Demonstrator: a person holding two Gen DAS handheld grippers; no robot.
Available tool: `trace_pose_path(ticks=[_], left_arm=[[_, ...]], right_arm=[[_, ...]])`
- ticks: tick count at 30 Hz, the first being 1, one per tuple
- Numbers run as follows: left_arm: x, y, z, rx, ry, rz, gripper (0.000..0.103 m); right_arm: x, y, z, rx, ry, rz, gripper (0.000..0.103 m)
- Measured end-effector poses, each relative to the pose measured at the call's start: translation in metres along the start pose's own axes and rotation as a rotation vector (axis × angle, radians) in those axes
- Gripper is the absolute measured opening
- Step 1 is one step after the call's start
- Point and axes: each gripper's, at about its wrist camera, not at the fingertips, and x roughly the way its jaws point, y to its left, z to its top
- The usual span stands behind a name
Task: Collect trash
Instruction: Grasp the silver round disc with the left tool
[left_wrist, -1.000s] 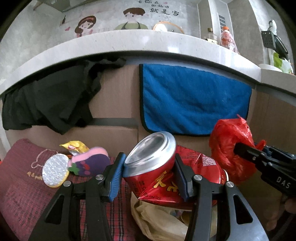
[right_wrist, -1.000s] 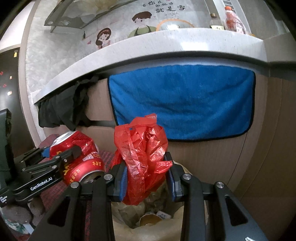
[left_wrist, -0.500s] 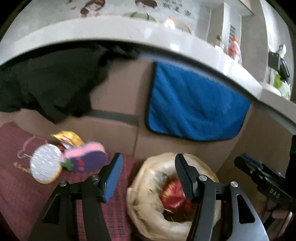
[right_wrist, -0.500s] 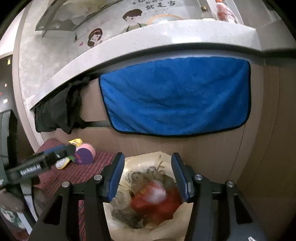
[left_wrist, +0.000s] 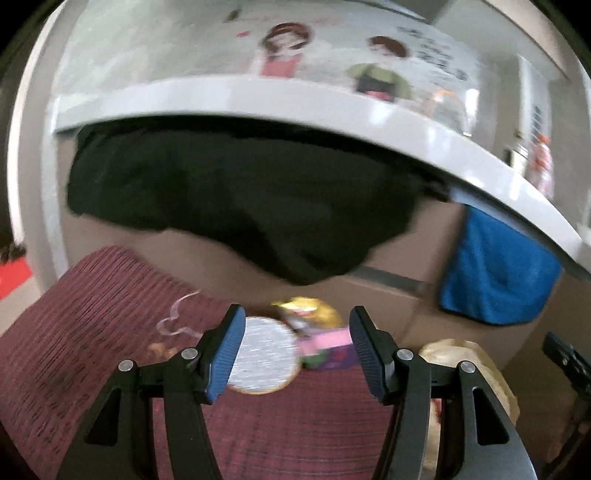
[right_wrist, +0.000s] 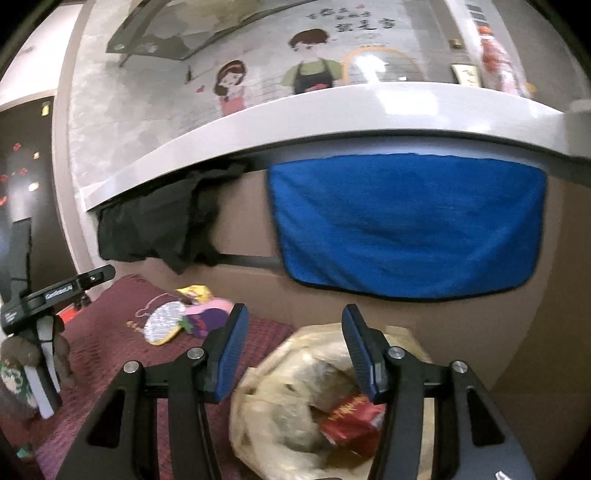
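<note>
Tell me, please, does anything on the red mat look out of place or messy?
Yes. Three small things lie bunched on the red mat near the cabinet: a silver glitter disc, a yellow wrapper and a pink-and-purple piece. They overlap untidily, like litter, while the bin bag stands beside the mat.

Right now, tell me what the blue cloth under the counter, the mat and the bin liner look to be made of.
Blue cloth: looks like plush microfibre, matte with a fuzzy nap and a dark stitched edge.
Mat: woven fabric, maroon and ribbed, no shine.
Bin liner: thin plastic film, pale yellowish and semi-clear, crinkled, catching the light; motion blur leaves its finish uncertain.
</note>
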Motion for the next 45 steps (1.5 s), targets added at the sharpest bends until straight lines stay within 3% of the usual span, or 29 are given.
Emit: trace_pose_path(ticks=[4, 8, 11, 13, 14, 15, 19, 26, 33, 38, 41, 42, 44, 45], left_arm=[[0.025, 0.047, -0.001, -0.059, 0.073, 0.023, 0.059], [0.064, 0.085, -0.009, -0.145, 0.182, -0.067, 0.059], [0.088, 0.095, -0.011, -0.14, 0.225, -0.123, 0.059], [0.107, 0.099, -0.008, -0.119, 0.257, -0.156, 0.059], [0.119, 0.1, -0.003, -0.107, 0.277, -0.173, 0.059], [0.125, 0.102, -0.001, -0.104, 0.291, -0.184, 0.059], [0.158, 0.117, 0.008, -0.129, 0.357, -0.242, 0.059], [0.197, 0.135, 0.002, -0.181, 0.42, -0.256, 0.059], [0.205, 0.131, -0.01, -0.224, 0.479, -0.379, 0.059], [0.192, 0.125, -0.014, -0.245, 0.506, -0.455, 0.058], [0.183, 0.117, -0.013, -0.216, 0.502, -0.455, 0.058], [0.181, 0.114, -0.014, -0.206, 0.501, -0.446, 0.055], [0.181, 0.105, -0.016, -0.192, 0.519, -0.418, 0.025], [0.181, 0.104, -0.017, -0.194, 0.527, -0.414, 0.021]], right_arm=[[0.026, 0.027, -0.002, -0.015, 0.032, 0.054, 0.05], [0.062, 0.055, -0.009, -0.033, 0.095, 0.105, 0.05], [0.096, 0.079, -0.016, -0.046, 0.165, 0.15, 0.046], [0.113, 0.09, -0.022, -0.047, 0.2, 0.192, 0.033], [0.125, 0.099, -0.026, -0.053, 0.228, 0.234, 0.016], [0.133, 0.107, -0.028, -0.065, 0.249, 0.255, 0.007], [0.17, 0.147, -0.04, -0.129, 0.323, 0.314, 0.008], [0.229, 0.19, -0.045, -0.151, 0.424, 0.394, 0.008], [0.26, 0.189, -0.059, -0.144, 0.507, 0.364, 0.007], [0.261, 0.181, -0.06, -0.127, 0.51, 0.345, 0.007], [0.261, 0.179, -0.061, -0.123, 0.512, 0.335, 0.008], [0.261, 0.178, -0.061, -0.122, 0.51, 0.332, 0.009], [0.254, 0.174, -0.061, -0.121, 0.498, 0.326, 0.012], [0.248, 0.17, -0.061, -0.12, 0.491, 0.321, 0.012]])
